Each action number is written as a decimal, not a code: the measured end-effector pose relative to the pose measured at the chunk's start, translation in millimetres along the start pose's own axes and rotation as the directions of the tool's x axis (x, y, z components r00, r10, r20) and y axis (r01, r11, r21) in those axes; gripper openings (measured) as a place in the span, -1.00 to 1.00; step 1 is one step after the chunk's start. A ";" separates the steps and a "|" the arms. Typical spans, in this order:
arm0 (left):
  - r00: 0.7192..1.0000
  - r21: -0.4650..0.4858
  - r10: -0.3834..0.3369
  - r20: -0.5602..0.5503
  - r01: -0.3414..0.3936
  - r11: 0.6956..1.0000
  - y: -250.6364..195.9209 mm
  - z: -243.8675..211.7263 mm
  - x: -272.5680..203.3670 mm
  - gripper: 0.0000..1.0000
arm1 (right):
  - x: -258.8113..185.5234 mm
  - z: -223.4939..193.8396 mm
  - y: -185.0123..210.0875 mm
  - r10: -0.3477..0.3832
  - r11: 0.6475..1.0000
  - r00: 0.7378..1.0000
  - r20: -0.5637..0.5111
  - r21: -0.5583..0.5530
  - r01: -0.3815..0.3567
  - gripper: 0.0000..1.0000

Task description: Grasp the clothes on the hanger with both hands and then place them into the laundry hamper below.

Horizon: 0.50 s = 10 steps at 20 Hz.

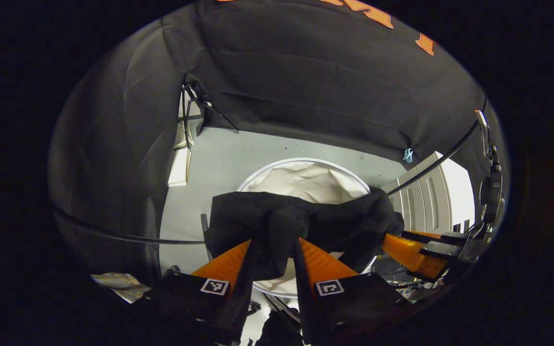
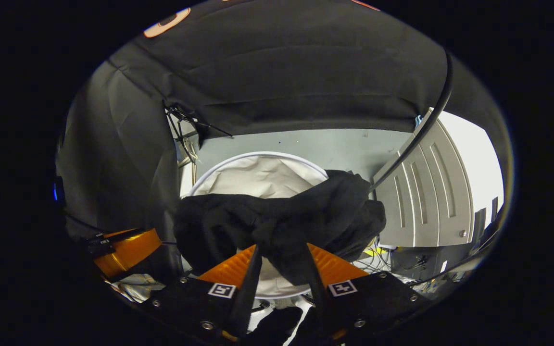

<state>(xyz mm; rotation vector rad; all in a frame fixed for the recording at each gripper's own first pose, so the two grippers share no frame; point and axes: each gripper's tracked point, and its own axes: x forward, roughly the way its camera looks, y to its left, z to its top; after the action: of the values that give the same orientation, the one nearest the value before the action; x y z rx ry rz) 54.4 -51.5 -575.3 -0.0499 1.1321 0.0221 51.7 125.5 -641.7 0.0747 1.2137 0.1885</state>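
Black cloth, the garment (image 1: 301, 226), hung bunched right over the white laundry hamper (image 1: 306, 180), stretched between both tools. The left gripper (image 1: 273, 245) pinched a fold of it between its fingers, and the right gripper (image 2: 282, 252) clamped another fold, hamper's rim just below.

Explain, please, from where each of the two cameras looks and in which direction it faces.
Left gripper view: rides on the left gripper, looks down along its fingers, which pinch the black garment above the hamper; the other gripper shows at right.
Right gripper view: rides on the right gripper, faces down, fingers pinching the same garment.
Shared: garment, white-lined hamper, grey floor.
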 end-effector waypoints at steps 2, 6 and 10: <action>1.000 0.003 0.000 0.005 0.000 1.000 -1.2 1.7 -6.6 0.68 | -10.5 3.8 1.6 -0.004 1.000 1.000 0.019 -0.022 0.004 0.25; 0.999 0.003 0.016 0.037 -0.017 1.000 8.4 6.1 -30.2 0.90 | -40.3 12.1 9.6 0.002 0.999 0.998 0.060 -0.036 0.000 0.90; 0.995 -0.014 0.047 0.086 -0.046 0.999 19.1 11.7 -62.1 1.00 | -81.9 20.5 14.9 0.004 0.999 0.994 0.110 -0.038 0.000 0.89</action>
<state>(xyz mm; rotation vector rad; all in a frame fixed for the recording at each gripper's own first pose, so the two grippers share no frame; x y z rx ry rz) 37.7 -31.4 -514.7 -0.0328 1.0471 0.0720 41.8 125.9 -556.6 0.0525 1.0993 0.2064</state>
